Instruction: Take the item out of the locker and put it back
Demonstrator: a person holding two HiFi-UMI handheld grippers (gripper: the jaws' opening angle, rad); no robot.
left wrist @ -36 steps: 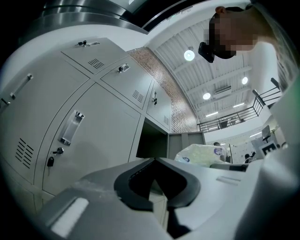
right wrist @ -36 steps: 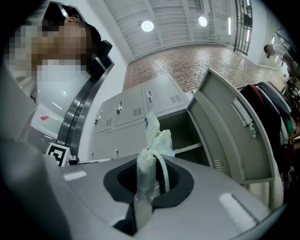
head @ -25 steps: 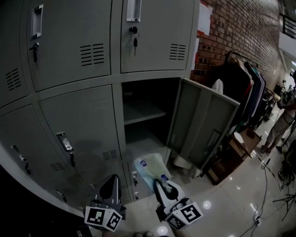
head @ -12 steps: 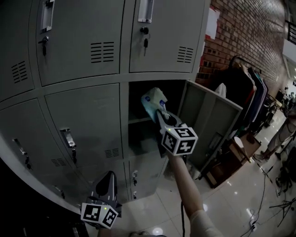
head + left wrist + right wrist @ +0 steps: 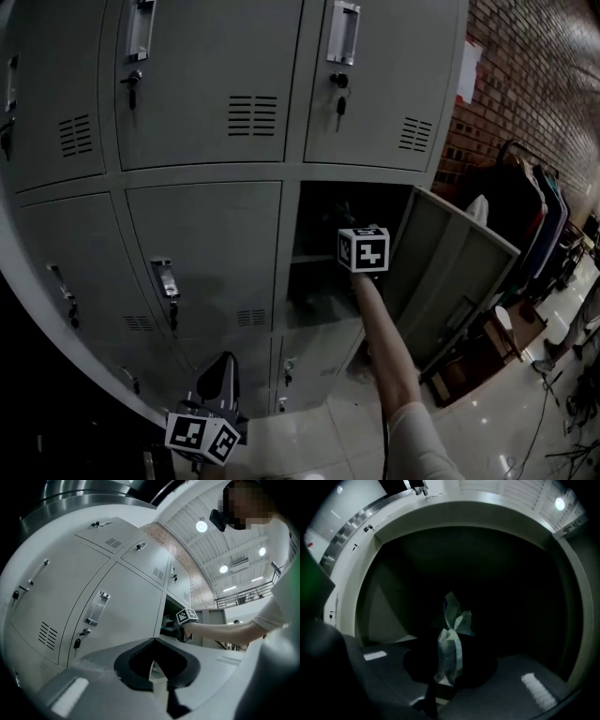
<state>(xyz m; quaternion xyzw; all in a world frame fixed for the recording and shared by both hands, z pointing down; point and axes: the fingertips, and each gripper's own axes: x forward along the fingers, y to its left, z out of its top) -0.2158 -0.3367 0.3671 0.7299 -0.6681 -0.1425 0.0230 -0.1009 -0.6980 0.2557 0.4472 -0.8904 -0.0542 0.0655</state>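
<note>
The right claw [image 5: 444, 681] is now reaching inside the open locker [image 5: 323, 300], no longer hovering at its mouth. It is clenching the plastic pack [image 5: 450, 644], which is sticking out beyond its tips. The left claw [image 5: 159, 679] is hanging closed and empty.

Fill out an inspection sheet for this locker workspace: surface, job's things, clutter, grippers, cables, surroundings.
Surface: shelf inside the open locker, dim; nothing made out on it.
Job's things: open locker, its door swung out to the right; crumpled plastic packet held up inside the opening.
Clutter: clothes rack with hanging garments beyond the door.
Grippers: right gripper reaches into the locker, jaws shut on the packet; left gripper sits low before the closed lockers, jaws together, nothing between them.
Cables: thin leads on the tiled floor, far right.
Surroundings: grey locker bank, keys in the upper doors; brick wall.
</note>
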